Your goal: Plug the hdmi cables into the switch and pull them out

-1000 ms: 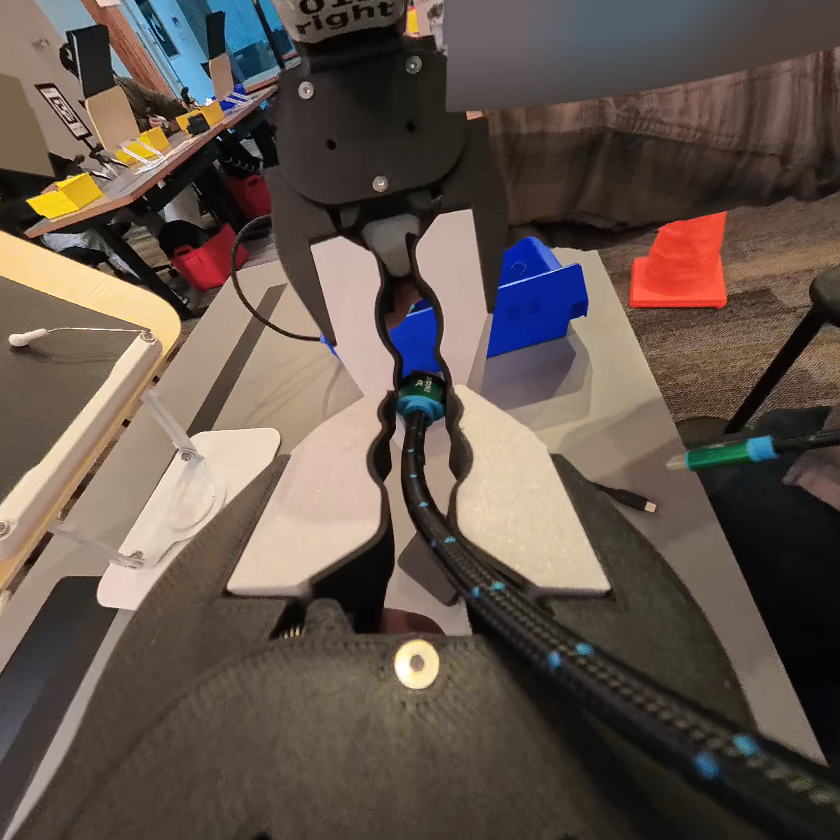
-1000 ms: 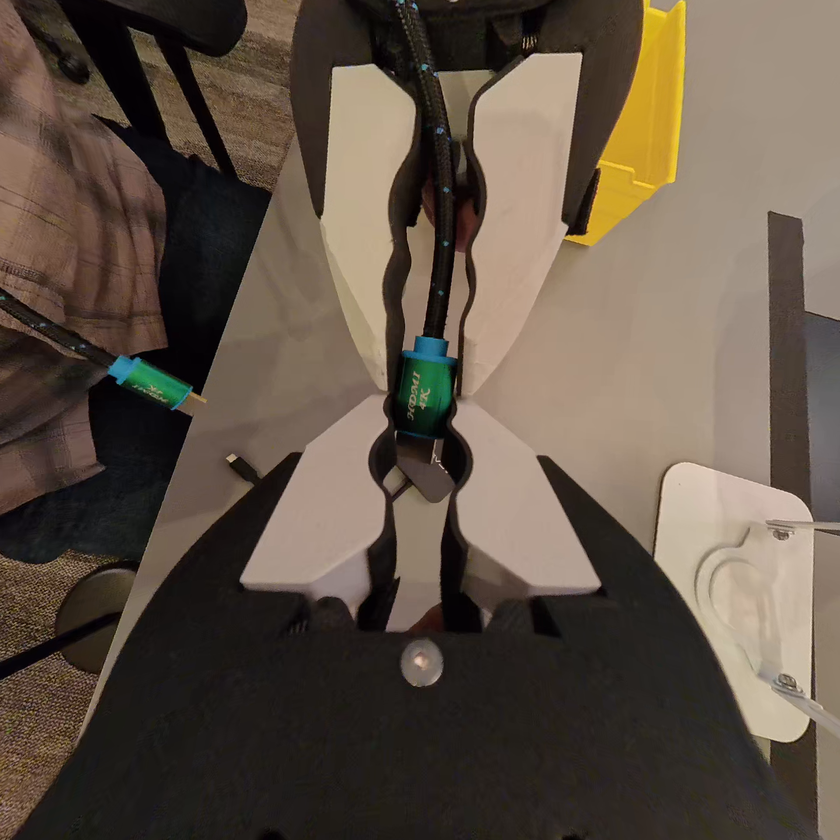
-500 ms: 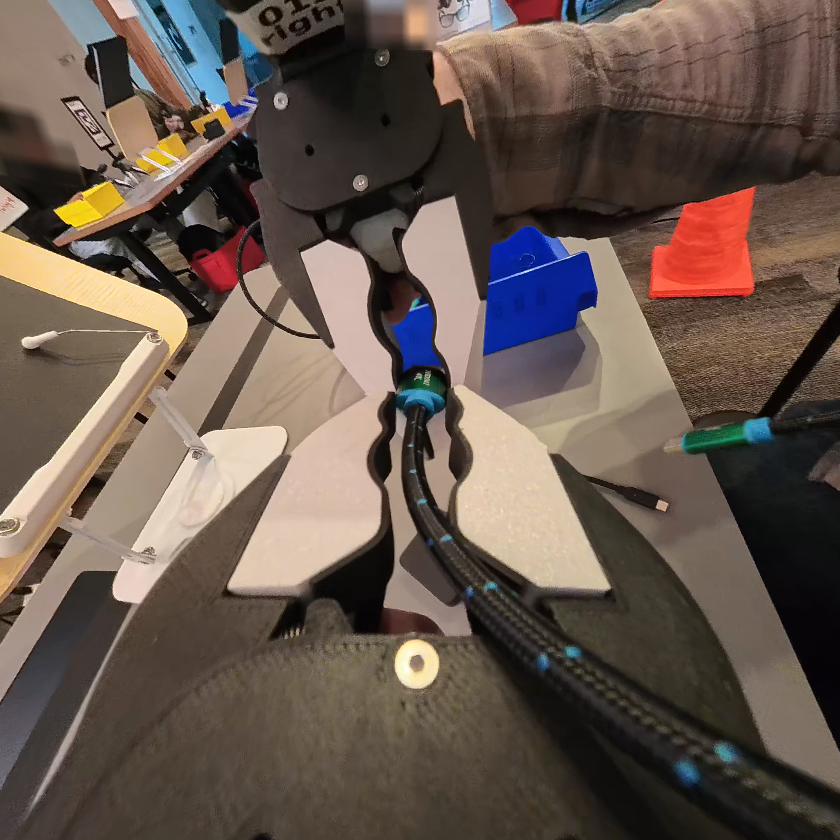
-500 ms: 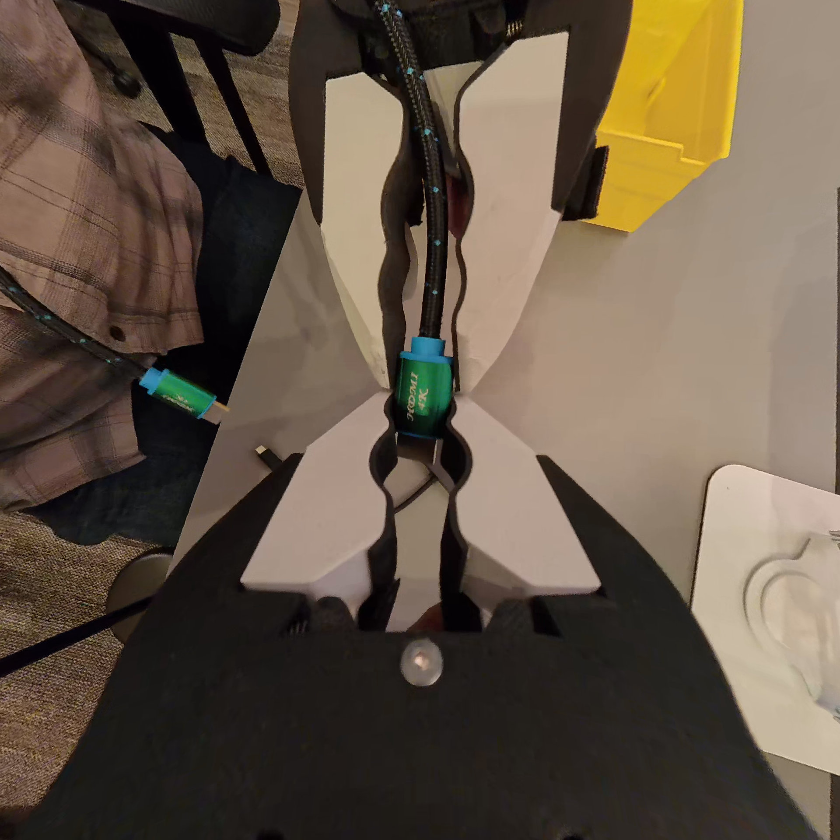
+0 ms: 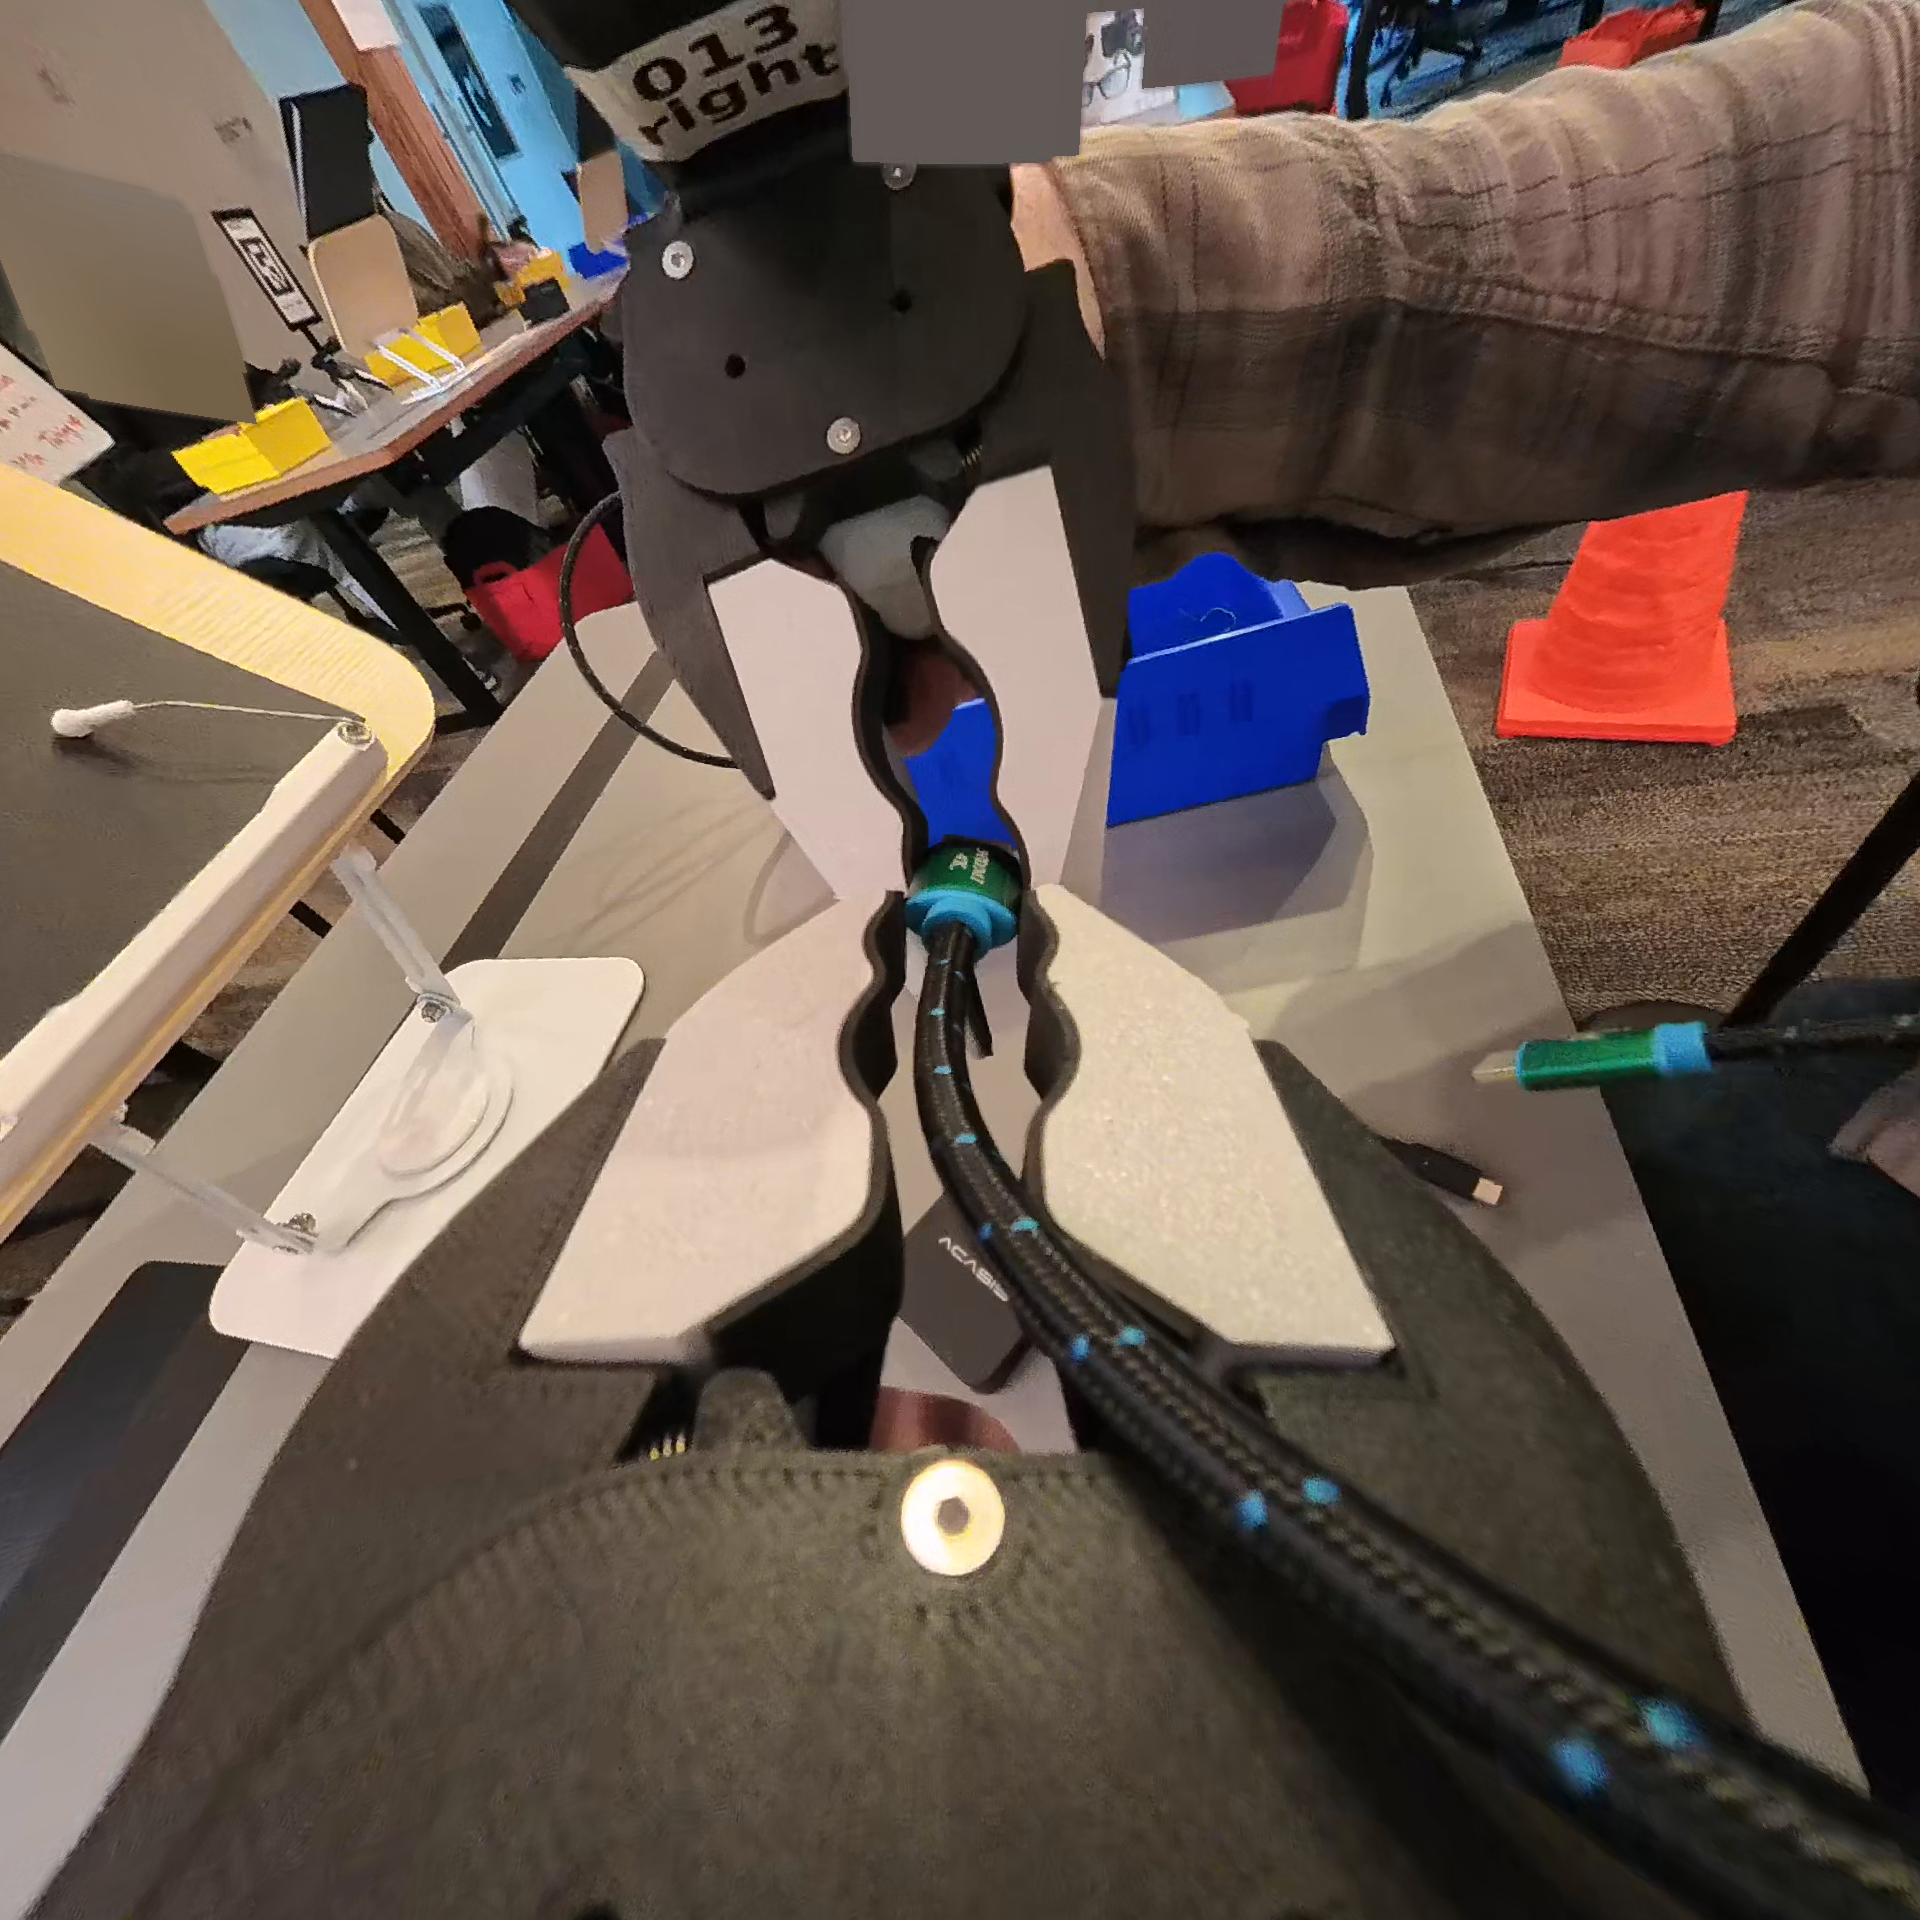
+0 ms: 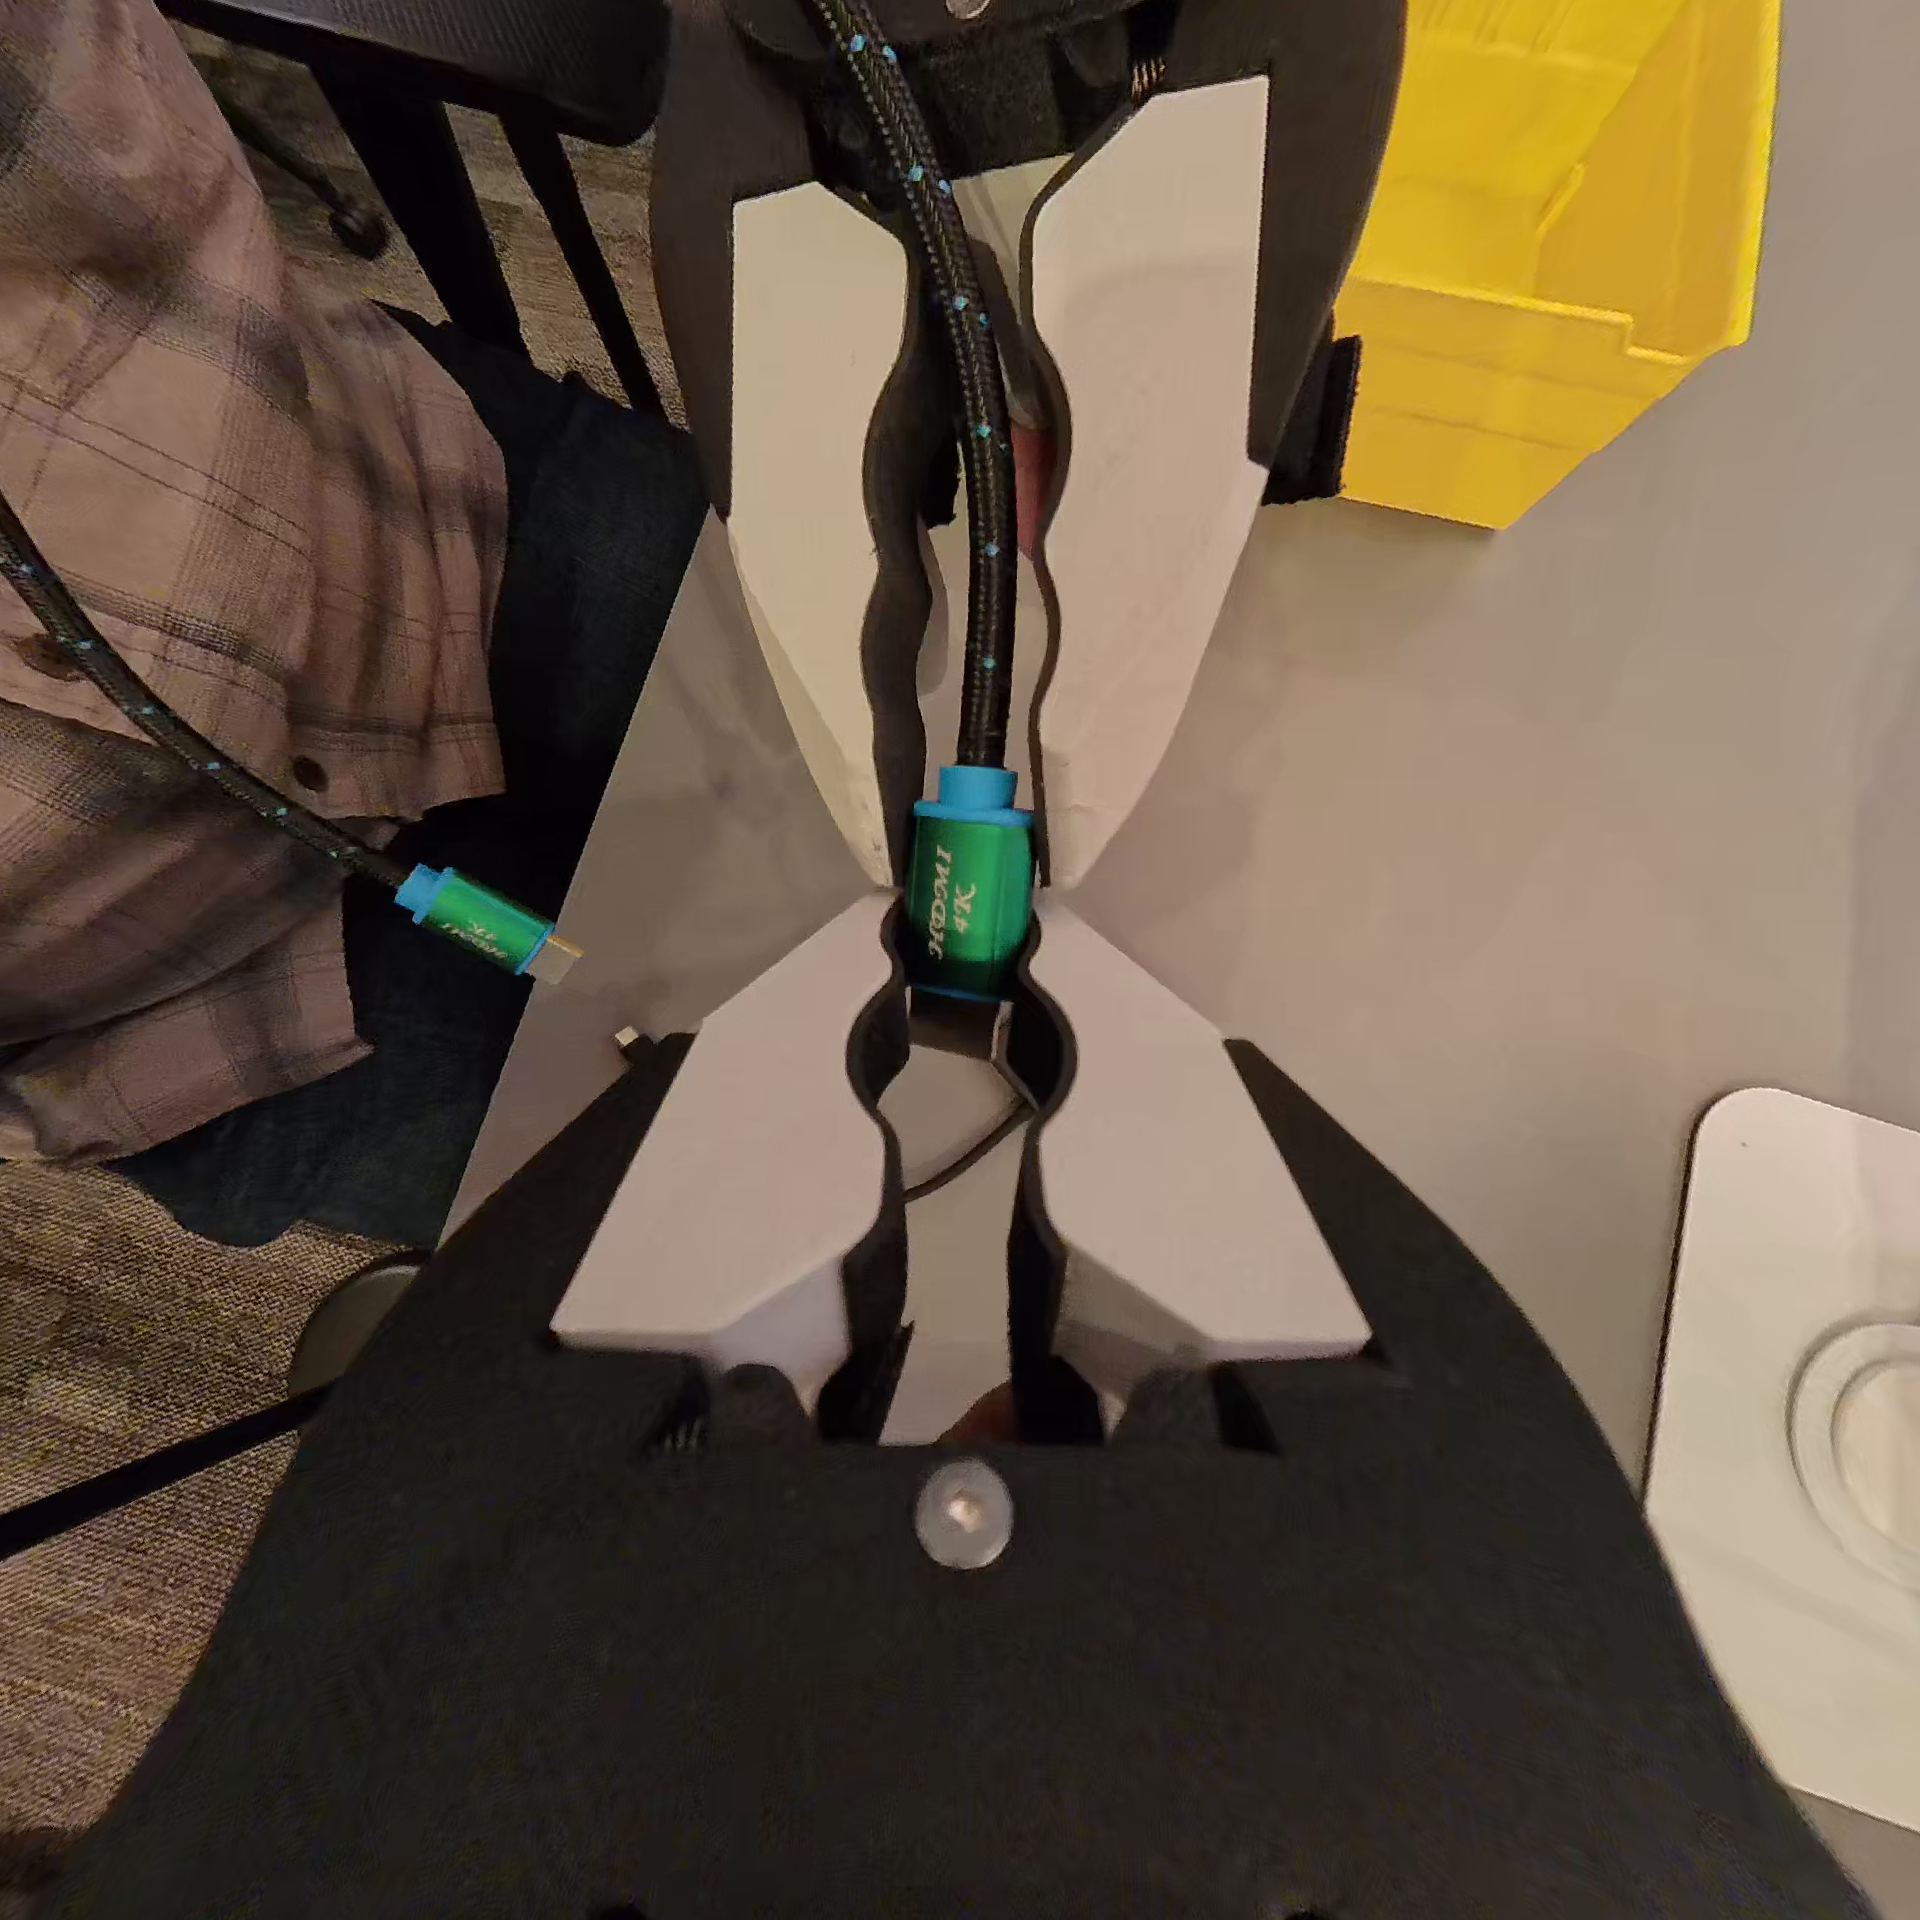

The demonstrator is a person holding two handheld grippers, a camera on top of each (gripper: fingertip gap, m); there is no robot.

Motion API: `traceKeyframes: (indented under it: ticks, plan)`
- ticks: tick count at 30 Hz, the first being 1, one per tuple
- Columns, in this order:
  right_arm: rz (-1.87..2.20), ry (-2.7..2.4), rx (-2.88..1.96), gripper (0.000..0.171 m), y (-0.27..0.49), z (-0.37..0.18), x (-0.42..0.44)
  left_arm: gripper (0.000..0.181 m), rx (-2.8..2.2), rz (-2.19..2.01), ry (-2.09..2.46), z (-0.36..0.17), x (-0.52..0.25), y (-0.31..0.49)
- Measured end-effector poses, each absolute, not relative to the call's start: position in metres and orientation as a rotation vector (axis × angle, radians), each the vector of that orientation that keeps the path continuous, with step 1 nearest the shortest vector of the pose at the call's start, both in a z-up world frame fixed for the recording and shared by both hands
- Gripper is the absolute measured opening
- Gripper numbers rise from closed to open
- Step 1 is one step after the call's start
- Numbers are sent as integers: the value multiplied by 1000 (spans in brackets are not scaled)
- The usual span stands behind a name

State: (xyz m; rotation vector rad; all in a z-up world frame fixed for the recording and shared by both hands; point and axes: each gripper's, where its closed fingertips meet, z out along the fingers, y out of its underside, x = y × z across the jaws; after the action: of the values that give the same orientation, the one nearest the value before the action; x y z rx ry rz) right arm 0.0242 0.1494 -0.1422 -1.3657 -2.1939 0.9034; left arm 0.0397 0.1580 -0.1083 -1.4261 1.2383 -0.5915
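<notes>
Your left tongs and right tongs meet tip to tip, both narrow and pinching one plug. Since a second ago the pair has lifted slightly. The switch now shows on the tabletop below, so that plug looks unplugged. The blue bin and yellow bin show no contents.

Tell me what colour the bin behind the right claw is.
Blue bin; it shows best in the left wrist view, behind the right claw.
</notes>
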Motion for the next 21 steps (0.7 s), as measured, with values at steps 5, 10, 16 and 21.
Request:
traceKeyframes:
  ticks: [5,10,16,21]
  plan:
    - [953,-2204,-1378,9,147,-142,25,20,-1378,-545,1228,-107,40,158]
    - [993,-2222,-1376,9,143,-144,26,20,-1348,-548,1242,-108,41,154]
    - [987,-2256,-1380,9,141,-147,28,20,-1328,-541,1271,-109,43,153]
    - [1001,-2286,-1394,9,138,-149,30,19,-1324,-540,1291,-111,44,151]
